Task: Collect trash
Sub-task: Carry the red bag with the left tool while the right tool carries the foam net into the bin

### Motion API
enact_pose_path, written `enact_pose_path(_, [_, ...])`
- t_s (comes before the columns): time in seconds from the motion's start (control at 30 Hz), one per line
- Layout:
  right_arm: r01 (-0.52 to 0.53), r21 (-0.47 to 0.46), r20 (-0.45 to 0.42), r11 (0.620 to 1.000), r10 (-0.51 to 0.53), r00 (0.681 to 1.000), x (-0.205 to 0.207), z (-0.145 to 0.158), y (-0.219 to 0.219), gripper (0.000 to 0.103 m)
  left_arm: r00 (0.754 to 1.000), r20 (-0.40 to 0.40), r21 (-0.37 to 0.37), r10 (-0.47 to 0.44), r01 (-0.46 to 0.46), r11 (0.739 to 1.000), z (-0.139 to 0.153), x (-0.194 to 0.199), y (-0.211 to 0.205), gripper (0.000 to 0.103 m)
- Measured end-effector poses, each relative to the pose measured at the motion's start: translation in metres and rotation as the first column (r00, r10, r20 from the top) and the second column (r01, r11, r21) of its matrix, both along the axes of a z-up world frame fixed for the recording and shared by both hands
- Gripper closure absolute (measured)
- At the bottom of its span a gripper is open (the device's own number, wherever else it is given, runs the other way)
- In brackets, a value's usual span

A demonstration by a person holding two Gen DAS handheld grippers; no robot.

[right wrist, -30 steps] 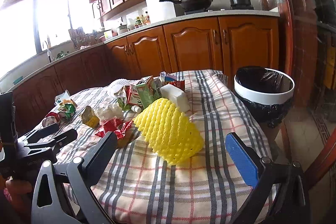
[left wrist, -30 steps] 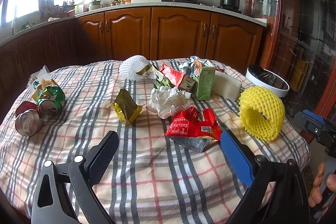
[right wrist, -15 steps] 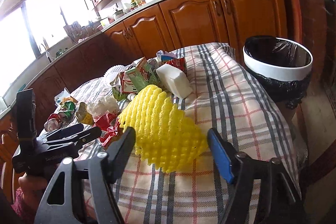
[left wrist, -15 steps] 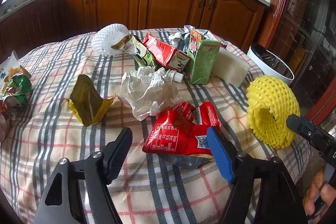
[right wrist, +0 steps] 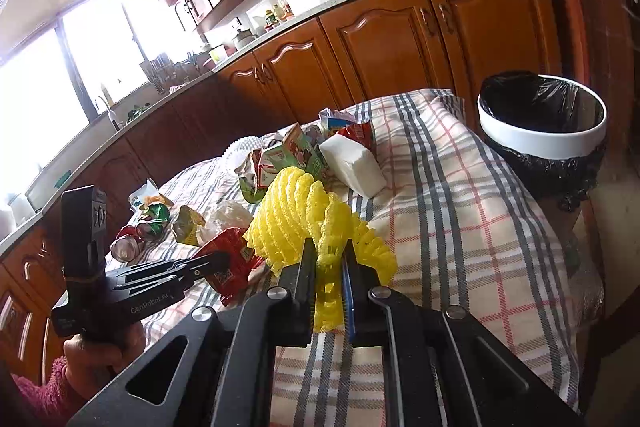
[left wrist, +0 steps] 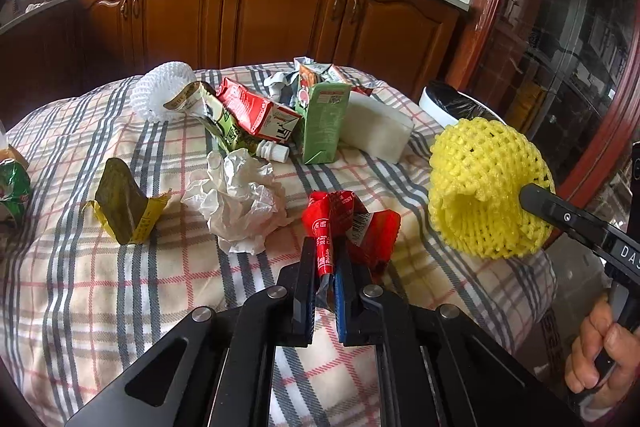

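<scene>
My left gripper (left wrist: 325,251) is shut on a red snack wrapper (left wrist: 352,223), which is pinched and crumpled just above the checked tablecloth (left wrist: 100,287). My right gripper (right wrist: 327,251) is shut on a yellow foam fruit net (right wrist: 304,215), squeezed between the jaws at the table's right side; the net also shows in the left wrist view (left wrist: 484,187). A white bin (right wrist: 544,139) lined with a black bag stands beyond the table's right edge. More trash lies on the cloth: crumpled white paper (left wrist: 240,199), an olive-yellow wrapper (left wrist: 124,207), a green carton (left wrist: 322,123), a red carton (left wrist: 256,113).
A white foam net (left wrist: 160,95) and a white foam block (left wrist: 376,131) lie at the back. Crushed cans (right wrist: 132,239) lie at the far left. Wooden cabinets (left wrist: 280,11) and a counter with a wok and a pot stand behind.
Both grippers moved forward and closed: the left onto the red wrapper, the right onto the yellow foam net. Both were open half a second ago.
</scene>
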State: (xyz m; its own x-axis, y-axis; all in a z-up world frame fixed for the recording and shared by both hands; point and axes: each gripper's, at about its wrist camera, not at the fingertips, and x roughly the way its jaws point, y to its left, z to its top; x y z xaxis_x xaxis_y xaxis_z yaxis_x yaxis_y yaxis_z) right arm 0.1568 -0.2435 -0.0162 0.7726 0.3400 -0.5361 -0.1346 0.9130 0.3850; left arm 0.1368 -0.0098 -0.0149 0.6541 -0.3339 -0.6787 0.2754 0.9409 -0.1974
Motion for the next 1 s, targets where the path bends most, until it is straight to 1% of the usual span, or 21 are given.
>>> enact_pose_path(0.2, [0.034, 0.000, 0.040, 0.999, -0.034, 0.999, -0.002, 0.018, -0.014, 0.093, 0.998, 0.048, -0.029, -0.033, 0.034, 0.999, 0.024, -0.002, -0.006, 0.097])
enact_pose_path(0.33, [0.060, -0.002, 0.057, 0.998, -0.060, 0.997, 0.000, 0.025, -0.028, 0.093, 0.995, 0.079, -0.031, -0.064, 0.066, 0.997, 0.037, 0.005, -0.018, 0.097])
enact_pose_path(0.57, [0.135, -0.002, 0.055, 0.991, -0.135, 0.989, 0.005, 0.029, -0.063, 0.093, 0.986, 0.102, -0.021, -0.134, 0.137, 0.990, 0.046, 0.026, -0.051, 0.097])
enact_pose_path(0.77, [0.196, -0.013, 0.056, 0.980, -0.195, 0.979, 0.011, 0.033, -0.091, 0.093, 0.977, 0.105, -0.014, -0.184, 0.186, 0.982, 0.047, 0.060, -0.080, 0.097])
enact_pose_path(1.0, [0.265, -0.020, 0.045, 0.964, -0.264, 0.963, 0.025, 0.035, -0.126, 0.093, 0.972, 0.095, -0.025, -0.213, 0.216, 0.976, 0.046, 0.110, -0.112, 0.097])
